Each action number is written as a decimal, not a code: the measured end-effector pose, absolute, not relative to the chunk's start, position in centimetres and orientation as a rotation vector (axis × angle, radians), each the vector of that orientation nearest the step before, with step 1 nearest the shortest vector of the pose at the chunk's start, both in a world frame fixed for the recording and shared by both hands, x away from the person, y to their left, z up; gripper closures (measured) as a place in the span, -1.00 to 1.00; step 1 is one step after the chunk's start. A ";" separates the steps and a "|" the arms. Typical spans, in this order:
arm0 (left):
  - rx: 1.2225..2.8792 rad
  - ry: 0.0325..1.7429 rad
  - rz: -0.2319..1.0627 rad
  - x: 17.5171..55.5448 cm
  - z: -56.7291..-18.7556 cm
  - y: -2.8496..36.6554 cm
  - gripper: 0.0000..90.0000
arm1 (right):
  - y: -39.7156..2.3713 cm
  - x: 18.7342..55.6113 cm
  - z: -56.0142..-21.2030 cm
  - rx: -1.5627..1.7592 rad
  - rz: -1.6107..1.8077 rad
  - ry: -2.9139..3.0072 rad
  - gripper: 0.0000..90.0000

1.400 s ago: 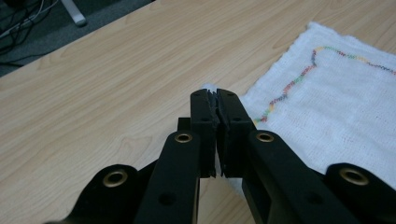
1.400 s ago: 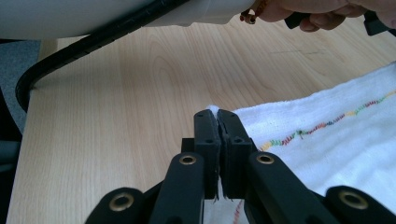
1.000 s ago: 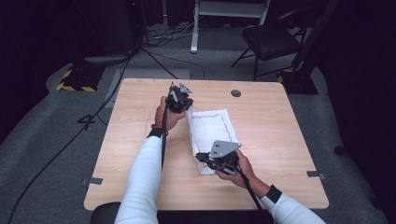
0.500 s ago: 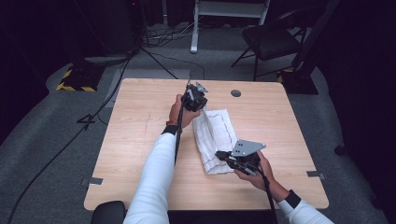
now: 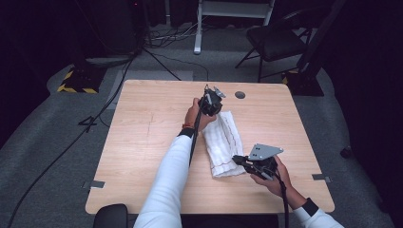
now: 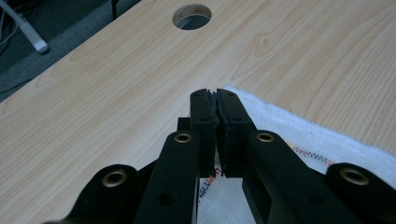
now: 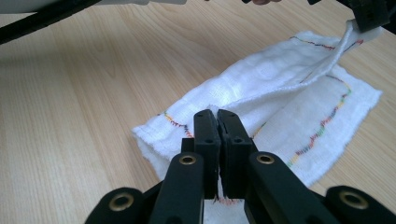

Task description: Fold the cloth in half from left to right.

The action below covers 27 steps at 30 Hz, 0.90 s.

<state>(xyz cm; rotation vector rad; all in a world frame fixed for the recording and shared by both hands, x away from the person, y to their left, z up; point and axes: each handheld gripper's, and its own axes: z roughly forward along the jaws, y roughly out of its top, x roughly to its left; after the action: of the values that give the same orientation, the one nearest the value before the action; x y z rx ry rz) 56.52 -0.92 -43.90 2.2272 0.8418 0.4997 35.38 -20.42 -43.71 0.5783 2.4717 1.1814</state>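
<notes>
Dark studio, cabled floor, hazard-taped stand

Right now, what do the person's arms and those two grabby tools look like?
Both arms wear long white sleeves, and the right one ends in a dark cuff. The left tool and the right tool are black, each with two chunky jaws joined by brass-coloured rivets. A grey three-cornered plate sits on top of the right tool. A black cable trails back from each.
</notes>
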 end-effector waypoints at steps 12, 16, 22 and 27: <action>2.240 0.854 0.506 56.8 -45.0 -3.0 0.89 | -22.1 35.6 -44.6 0.639 1.133 2.481 0.94; 2.228 0.884 0.526 56.9 -45.4 -3.4 0.85 | -22.5 35.7 -44.8 0.664 1.123 2.486 0.93; 2.162 0.959 0.576 56.7 -45.1 -3.3 0.06 | -23.0 35.9 -45.1 0.721 1.090 2.494 0.52; 2.152 0.911 0.564 55.5 -44.1 -2.0 -0.25 | -23.8 35.8 -45.3 0.761 1.077 2.494 0.35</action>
<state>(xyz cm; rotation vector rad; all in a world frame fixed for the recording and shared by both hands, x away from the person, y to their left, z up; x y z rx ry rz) 55.55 -2.05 -44.07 2.1523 0.9110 0.5637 35.82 -23.84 -45.33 0.7611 2.4942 1.0767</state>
